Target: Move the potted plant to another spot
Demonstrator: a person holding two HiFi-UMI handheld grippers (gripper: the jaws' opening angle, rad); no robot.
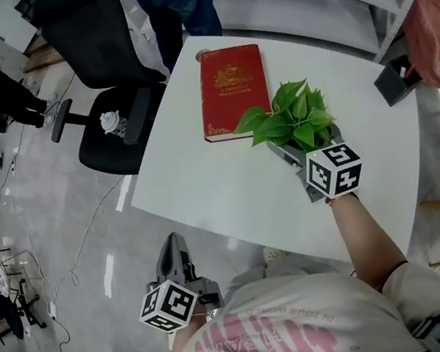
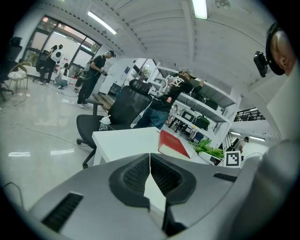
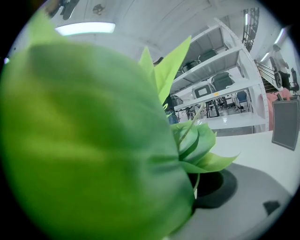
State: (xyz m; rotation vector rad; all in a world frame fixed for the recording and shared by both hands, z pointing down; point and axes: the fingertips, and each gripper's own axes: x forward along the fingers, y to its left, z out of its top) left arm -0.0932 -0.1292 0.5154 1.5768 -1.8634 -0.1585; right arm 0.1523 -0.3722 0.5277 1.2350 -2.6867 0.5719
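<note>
— Nearest, below the pink-printed shirt (image 1: 271,343), the left gripper (image 1: 172,242) hangs off the table's near edge, jaws pressed together on nothing.

— And the right gripper (image 1: 286,151)?

— At the potted plant (image 1: 293,112), just right of the red book (image 1: 232,89) on the white table (image 1: 223,191). Its jaws look clamped on the pot under the leaves.

— So, the grasp?

— I judge so. I can't tell whether it is lifted. Next comes a level carry to bare tabletop.

— Its attitude?

— Upright, long axis vertical, leaves fanning up and toward the book.
</note>
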